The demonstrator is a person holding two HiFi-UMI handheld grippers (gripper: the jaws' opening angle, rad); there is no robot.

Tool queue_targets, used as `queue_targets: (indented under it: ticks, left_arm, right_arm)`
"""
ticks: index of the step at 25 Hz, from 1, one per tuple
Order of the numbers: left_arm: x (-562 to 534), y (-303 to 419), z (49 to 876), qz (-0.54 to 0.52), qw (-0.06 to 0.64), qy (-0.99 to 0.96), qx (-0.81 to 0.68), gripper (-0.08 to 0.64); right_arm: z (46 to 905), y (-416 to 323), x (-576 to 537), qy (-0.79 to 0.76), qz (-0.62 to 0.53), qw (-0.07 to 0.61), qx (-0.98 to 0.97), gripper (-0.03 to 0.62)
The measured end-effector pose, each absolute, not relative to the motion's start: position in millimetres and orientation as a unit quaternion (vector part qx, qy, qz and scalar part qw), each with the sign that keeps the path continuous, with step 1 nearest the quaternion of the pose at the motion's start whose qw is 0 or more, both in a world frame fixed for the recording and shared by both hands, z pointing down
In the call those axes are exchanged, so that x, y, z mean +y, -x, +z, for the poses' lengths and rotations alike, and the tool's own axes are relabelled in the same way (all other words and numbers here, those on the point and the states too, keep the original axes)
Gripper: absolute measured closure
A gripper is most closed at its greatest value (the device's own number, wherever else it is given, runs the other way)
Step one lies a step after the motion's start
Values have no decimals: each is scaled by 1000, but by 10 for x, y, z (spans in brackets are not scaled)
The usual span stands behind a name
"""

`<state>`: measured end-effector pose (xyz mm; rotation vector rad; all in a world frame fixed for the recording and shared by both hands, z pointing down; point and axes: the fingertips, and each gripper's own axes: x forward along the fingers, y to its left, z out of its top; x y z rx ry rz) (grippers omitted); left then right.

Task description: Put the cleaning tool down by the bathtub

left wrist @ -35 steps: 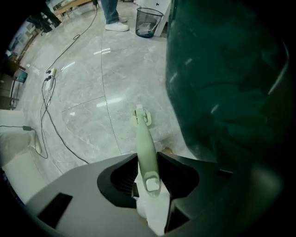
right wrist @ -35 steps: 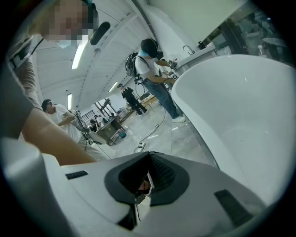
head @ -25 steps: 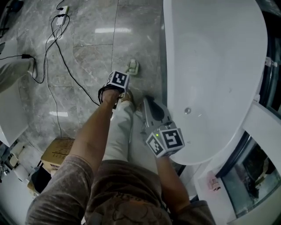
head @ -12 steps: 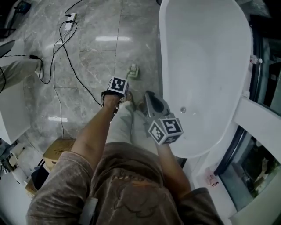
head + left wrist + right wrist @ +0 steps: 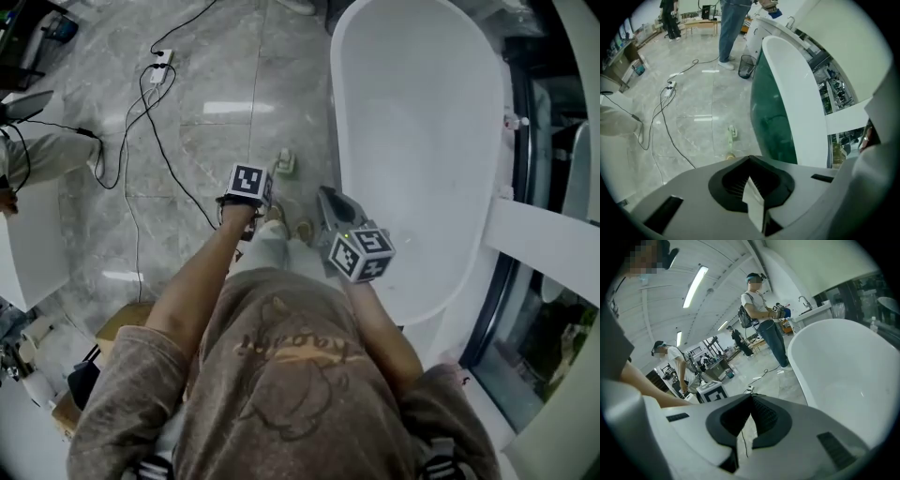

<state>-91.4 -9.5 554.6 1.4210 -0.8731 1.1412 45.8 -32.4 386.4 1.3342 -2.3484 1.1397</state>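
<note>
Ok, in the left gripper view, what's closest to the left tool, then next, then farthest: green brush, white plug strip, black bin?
From the left tool:
1. Pale green cleaning brush, lying just ahead, beside the white bathtub.
2. White plastic power strip, farther out on the left.
3. Black mesh bin, farthest, at the bathtub's far end.

You stand on a floor (image 5: 202, 141) of grey marble tiles, which shines with the reflection of lamps. Ahead of your left fingers (image 5: 753, 201) and to their left, black cables (image 5: 667, 140) run over it to a power strip (image 5: 671, 86). Far beyond your right fingers (image 5: 765, 417), long tube lamps (image 5: 695, 286) hang on a curved white ceiling (image 5: 722, 268), above work tables (image 5: 715, 366).
</note>
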Motion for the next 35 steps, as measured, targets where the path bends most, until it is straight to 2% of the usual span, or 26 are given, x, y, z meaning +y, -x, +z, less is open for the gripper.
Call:
queue_targets:
  ticks: [7,13,19,29,32,35]
  left_arm:
    - [-115,827,4680,420,499,-665,-363,552]
    - [-175,797,4023,379,411,-748,-356,552]
    - [-120,787,3471,335,379,-785,-358,552]
    - [-173,534,2435,167,209,-894,-360,552]
    - [-133,514,2247,108,179,-912,-353,552]
    - [-106,506,2189,96,157,-918,-350,552]
  right_arm:
    - [3466,-262,-239,-420,370,128,-819,594]
    - [3142,-116,-75,-386,346,137,-844,594]
    - [2750,0,16,-349,305,131,-877,594]
    - [2193,40,-60,-340,224,74,-911,594]
    - [2144,63,-29,-330,217,57,-917,594]
    - [2119,73,5,-323,211,47,-921,594]
